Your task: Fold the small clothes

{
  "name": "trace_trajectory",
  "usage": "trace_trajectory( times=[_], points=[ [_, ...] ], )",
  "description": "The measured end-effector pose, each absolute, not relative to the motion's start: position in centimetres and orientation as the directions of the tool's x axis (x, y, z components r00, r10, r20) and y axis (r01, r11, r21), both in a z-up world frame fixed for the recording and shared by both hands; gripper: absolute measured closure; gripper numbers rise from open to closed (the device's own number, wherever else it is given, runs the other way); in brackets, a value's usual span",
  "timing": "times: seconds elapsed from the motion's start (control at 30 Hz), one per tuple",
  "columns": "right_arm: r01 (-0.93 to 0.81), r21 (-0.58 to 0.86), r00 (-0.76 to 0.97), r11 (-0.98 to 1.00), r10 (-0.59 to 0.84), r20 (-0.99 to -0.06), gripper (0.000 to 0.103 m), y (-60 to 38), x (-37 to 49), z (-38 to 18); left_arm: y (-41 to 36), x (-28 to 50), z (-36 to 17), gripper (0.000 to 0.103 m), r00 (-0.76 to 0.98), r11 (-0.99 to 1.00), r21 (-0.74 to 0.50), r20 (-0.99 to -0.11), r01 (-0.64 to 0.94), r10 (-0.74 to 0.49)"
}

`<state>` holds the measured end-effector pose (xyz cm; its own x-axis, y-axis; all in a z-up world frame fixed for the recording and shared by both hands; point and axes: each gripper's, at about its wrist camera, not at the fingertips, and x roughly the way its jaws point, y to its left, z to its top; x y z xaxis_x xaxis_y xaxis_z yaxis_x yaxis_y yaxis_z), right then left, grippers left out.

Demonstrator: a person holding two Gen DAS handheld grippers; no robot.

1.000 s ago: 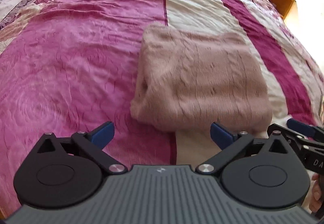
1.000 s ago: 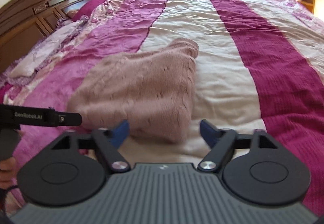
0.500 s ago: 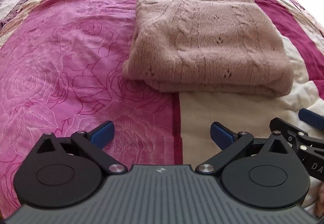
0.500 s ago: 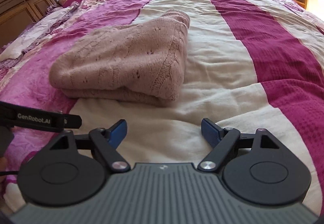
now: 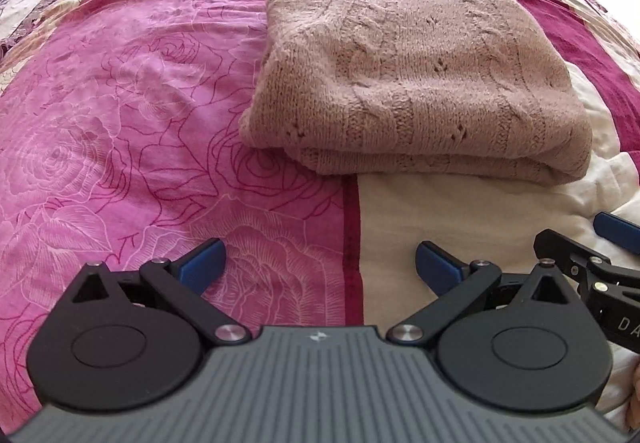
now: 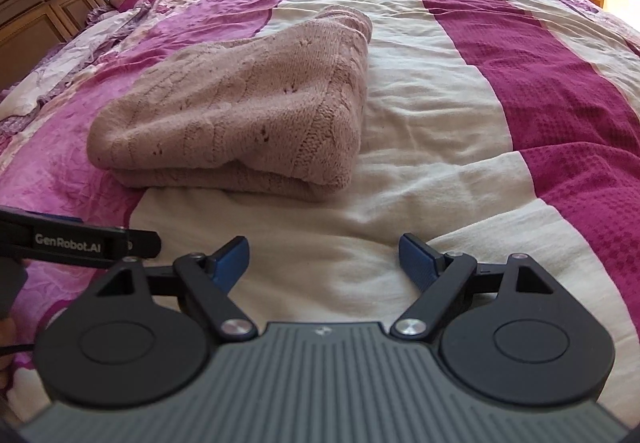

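The folded sweater [image 5: 416, 83] lies ahead of both wide, empty jaws, left gripper [image 5: 318, 267] and right gripper [image 6: 324, 259]; folding looks finished.

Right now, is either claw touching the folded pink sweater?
Apart. In the right wrist view, bare bedspread lies between the open right claw and the sweater. The left wrist view shows the same gap ahead of the open left claw.
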<state>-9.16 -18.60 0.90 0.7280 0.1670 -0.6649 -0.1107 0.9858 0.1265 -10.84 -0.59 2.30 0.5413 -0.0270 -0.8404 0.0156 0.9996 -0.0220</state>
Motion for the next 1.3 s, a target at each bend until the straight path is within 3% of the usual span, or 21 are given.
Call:
trace_trajectory(
  times=[1.3],
  points=[
    [-0.112,0.112,0.725,0.987,0.158,-0.67,0.019,-18.31,-9.07,0.83,-0.57,-10.98,2.13,0.0,0.549,1.0,-0.019,-0.835,0.019,-0.027]
  ],
)
